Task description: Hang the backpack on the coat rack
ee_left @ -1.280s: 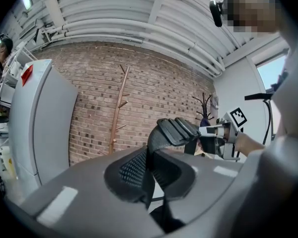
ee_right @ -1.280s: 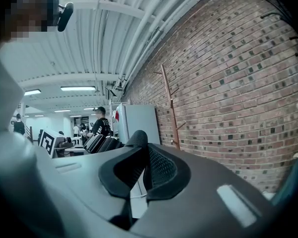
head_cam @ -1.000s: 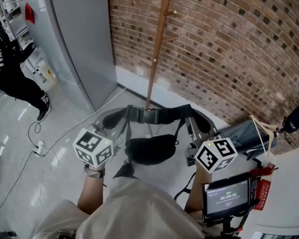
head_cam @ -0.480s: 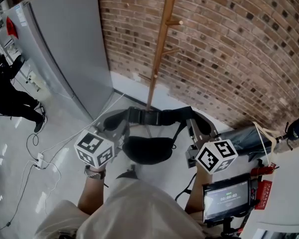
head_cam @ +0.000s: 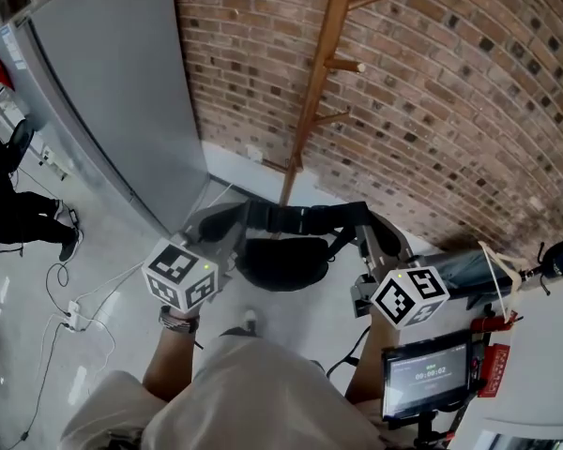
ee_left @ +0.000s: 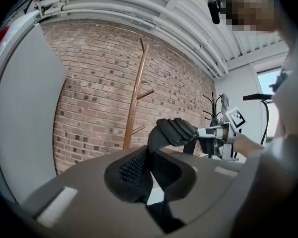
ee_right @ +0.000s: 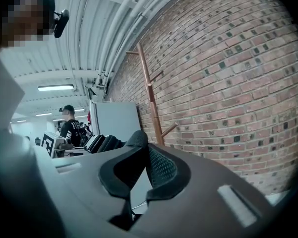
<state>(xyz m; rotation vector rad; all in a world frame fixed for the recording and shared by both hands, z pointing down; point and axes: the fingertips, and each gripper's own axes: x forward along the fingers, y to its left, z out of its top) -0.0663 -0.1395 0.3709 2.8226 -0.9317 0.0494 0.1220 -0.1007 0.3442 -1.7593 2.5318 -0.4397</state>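
A black backpack (head_cam: 281, 262) hangs between my two grippers by its padded strap (head_cam: 305, 218), close above the floor in front of me. My left gripper (head_cam: 227, 244) is shut on the strap's left end (ee_left: 171, 131). At the other end of the strap (ee_right: 135, 142), my right gripper (head_cam: 368, 244) is shut on it. A wooden coat rack (head_cam: 324, 73) with short pegs stands against the brick wall just beyond the backpack. The coat rack (ee_left: 136, 98) rises straight ahead in the left gripper view, and the coat rack (ee_right: 151, 98) shows again in the right gripper view.
A tall grey cabinet (head_cam: 122, 92) stands left of the rack. A person in black (head_cam: 9, 204) is at the far left, with cables (head_cam: 75, 298) on the floor. A small screen (head_cam: 427, 373) and a dark bundle (head_cam: 464, 265) sit at the right.
Both grippers have carried the backpack forward toward the brick wall and the coat rack. The rack now looms larger and nearer. Both grips are unchanged.
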